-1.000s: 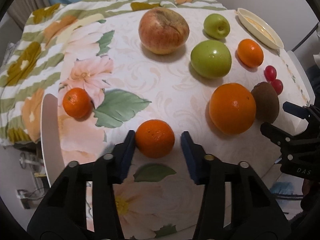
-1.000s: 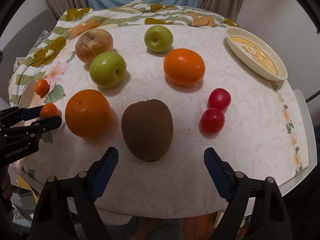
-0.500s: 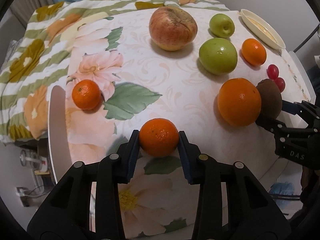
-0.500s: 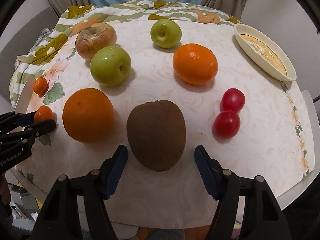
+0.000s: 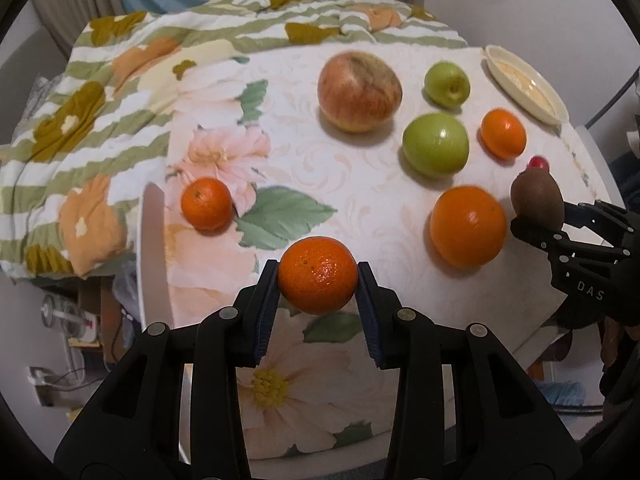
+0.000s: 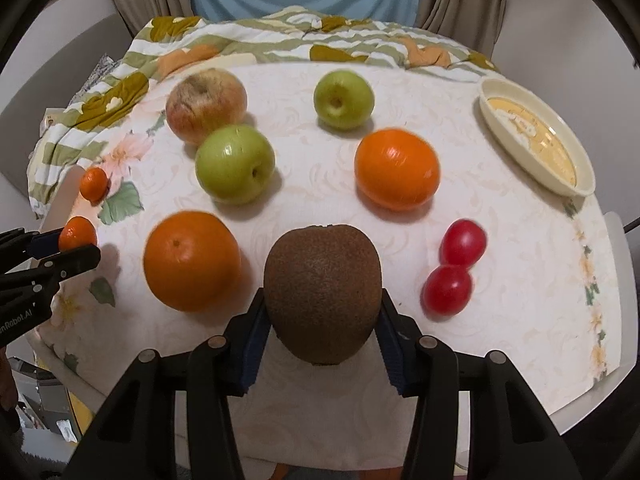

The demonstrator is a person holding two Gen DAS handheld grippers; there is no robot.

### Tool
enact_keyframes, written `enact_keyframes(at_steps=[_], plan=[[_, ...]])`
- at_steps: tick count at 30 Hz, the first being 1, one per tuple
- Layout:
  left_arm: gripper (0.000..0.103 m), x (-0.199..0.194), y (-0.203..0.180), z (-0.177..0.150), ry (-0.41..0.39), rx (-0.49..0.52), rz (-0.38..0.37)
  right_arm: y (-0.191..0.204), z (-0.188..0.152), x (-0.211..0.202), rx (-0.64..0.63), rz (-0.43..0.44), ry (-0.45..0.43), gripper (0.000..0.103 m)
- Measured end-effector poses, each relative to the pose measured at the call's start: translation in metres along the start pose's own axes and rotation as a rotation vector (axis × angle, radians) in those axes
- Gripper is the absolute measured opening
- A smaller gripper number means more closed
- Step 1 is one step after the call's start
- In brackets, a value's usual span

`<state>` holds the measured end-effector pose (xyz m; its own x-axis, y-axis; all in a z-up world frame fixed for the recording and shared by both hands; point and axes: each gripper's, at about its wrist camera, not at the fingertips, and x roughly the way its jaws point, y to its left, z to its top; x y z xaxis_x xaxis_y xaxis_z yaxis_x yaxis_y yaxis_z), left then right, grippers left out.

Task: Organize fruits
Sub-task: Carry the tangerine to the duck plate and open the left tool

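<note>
**Orange and brown: one fruit in each tool**

Orange peel fills the left wrist view: the left tool (image 5: 318, 280) is clenched on a small mandarin (image 5: 317, 275), pads on both flanks, above the floral desk (image 5: 320, 168), probably so it can join the other mandarin (image 5: 206, 204).

From the right wrist view, the right tool (image 6: 322, 320) is closing on the kiwi (image 6: 322, 294), pads at its sides, beside the large orange (image 6: 191, 260) and tomatoes (image 6: 454, 268).
</note>
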<state>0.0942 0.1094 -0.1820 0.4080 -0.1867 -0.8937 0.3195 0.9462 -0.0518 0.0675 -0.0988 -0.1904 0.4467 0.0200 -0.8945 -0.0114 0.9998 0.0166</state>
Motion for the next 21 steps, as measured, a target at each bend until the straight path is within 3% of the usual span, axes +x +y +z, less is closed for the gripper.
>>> enact_keyframes(at_steps=[13,21], plan=[[0.045,-0.048,-0.033,0.054,-0.116,0.000,0.045,-0.044,0.038,-0.058,0.011,0.013,-0.114,0.046],[0.044,-0.061,-0.107,0.113,-0.204,-0.028,0.042,-0.116,0.074,-0.079,-0.028,0.032,-0.171,0.046]])
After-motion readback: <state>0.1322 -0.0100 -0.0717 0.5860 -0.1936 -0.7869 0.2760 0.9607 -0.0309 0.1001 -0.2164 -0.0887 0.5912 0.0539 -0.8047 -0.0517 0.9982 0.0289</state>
